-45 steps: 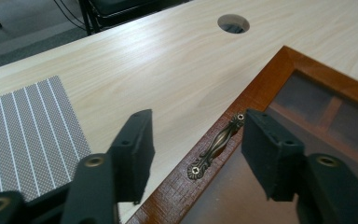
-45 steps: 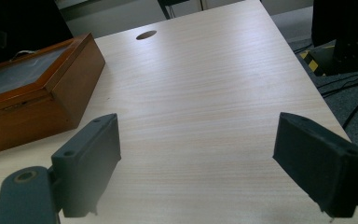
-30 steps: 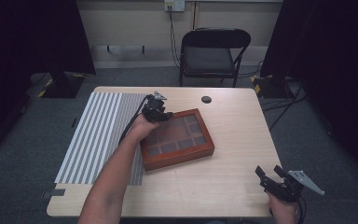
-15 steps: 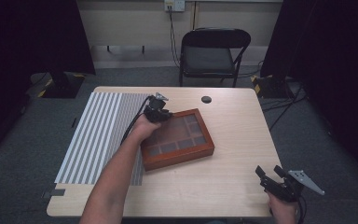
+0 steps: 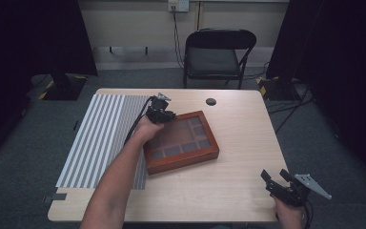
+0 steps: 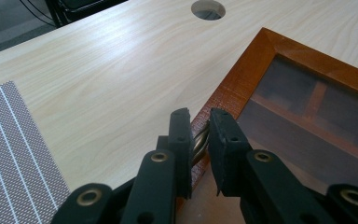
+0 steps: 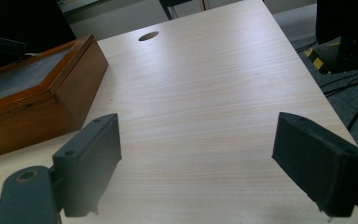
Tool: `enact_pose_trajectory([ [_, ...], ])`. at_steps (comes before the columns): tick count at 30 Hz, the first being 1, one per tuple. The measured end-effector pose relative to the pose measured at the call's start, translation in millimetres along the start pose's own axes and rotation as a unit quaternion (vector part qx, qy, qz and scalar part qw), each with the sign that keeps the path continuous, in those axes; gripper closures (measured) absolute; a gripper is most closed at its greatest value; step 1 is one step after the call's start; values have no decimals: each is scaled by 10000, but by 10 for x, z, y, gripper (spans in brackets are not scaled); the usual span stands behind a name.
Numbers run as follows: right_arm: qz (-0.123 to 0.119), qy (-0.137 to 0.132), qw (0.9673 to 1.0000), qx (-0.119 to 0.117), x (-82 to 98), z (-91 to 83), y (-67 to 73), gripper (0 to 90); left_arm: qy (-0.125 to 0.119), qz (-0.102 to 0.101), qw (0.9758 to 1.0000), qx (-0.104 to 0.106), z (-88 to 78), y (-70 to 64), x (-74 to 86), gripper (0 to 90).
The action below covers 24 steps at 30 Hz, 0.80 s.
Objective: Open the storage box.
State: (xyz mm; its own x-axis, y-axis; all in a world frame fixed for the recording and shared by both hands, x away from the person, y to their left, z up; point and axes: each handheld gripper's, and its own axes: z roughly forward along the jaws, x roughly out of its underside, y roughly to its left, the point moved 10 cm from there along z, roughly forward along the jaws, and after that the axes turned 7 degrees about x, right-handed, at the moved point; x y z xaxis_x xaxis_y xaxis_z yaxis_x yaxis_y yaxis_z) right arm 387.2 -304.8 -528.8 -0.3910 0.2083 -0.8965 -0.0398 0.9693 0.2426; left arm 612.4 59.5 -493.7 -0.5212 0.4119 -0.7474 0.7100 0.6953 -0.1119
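Note:
A flat red-brown wooden box [image 5: 181,141] with a dark glass lid over several compartments lies in the middle of the table. My left gripper [image 5: 166,114] is at the box's far left corner. In the left gripper view its jaws [image 6: 200,126] have just been closing and now pinch a small brass clasp [image 6: 200,142] on the rim of the box [image 6: 242,88]. My right gripper [image 5: 275,174] rests at the table's near right corner, apart from the box. Its jaws [image 7: 196,158] stand wide open over bare wood, with the box [image 7: 37,102] off to their left.
A grey-and-white striped mat [image 5: 100,136] covers the table's left part. A dark round cable hole [image 5: 211,101] sits near the far edge. A black folding chair [image 5: 217,52] stands behind the table. Bare tabletop [image 5: 238,143] spreads right of the box.

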Motion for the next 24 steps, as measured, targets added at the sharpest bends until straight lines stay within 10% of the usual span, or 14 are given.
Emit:
enact_pose_trajectory([
  [24,-148,-41,9998,-94,-16,3,74,148,-722,514,9961,25,-394,-228,-318,900],
])
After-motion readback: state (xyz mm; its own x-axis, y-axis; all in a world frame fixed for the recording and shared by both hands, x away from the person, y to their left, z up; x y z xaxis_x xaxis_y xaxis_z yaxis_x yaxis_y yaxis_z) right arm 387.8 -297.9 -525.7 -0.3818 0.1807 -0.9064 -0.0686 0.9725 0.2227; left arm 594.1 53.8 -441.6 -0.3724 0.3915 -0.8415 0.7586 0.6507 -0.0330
